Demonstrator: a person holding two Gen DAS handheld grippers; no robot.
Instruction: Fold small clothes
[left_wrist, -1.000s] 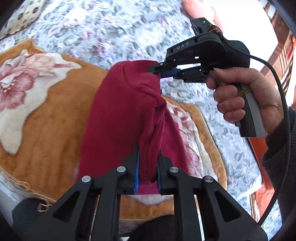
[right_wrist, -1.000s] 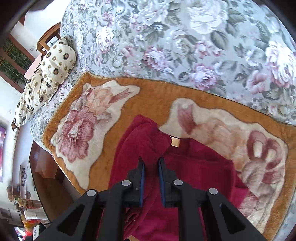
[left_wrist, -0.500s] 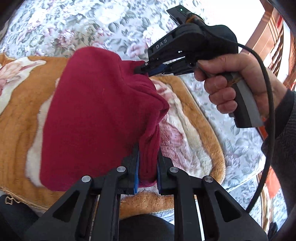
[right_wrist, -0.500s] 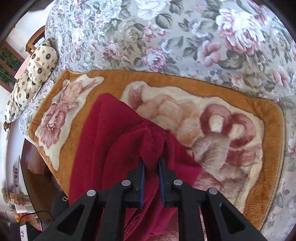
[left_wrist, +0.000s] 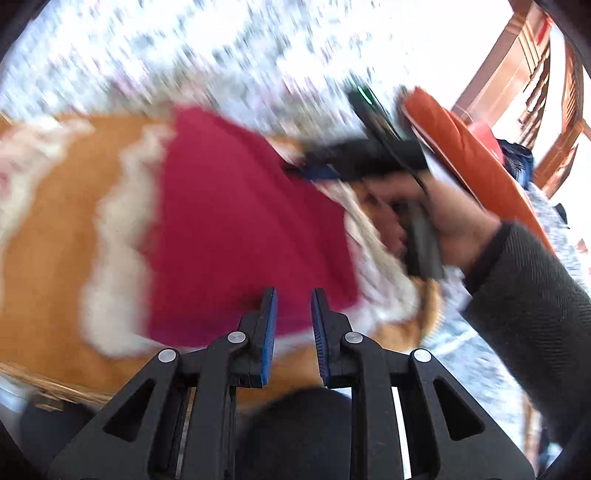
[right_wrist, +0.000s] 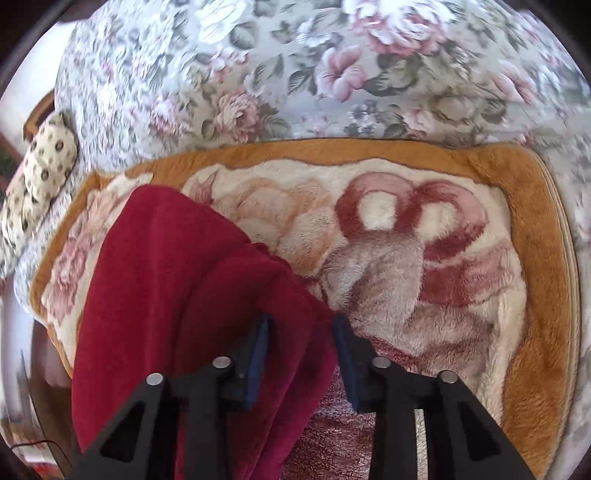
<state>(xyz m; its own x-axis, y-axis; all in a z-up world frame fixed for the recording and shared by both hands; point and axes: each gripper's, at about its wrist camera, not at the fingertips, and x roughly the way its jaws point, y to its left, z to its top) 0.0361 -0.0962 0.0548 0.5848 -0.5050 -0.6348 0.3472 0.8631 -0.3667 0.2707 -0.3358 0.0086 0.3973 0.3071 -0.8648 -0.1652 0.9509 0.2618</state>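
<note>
Left gripper (left_wrist: 293, 295) jaws apart, released, hovering at near edge of red cloth (left_wrist: 236, 221). Right gripper (right_wrist: 301, 325) jaws apart, cloth fold draped loose between them. Cloth lies on plush mat (right_wrist: 424, 258). No legible writing; left view blurred.

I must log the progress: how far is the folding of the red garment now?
Done: the red garment lies doubled over on the plush floral blanket. In hand: both tools look open, the left tool and the right tool, whose fingers have cloth between them. Left: any further fold, and pulling the tools clear.
</note>
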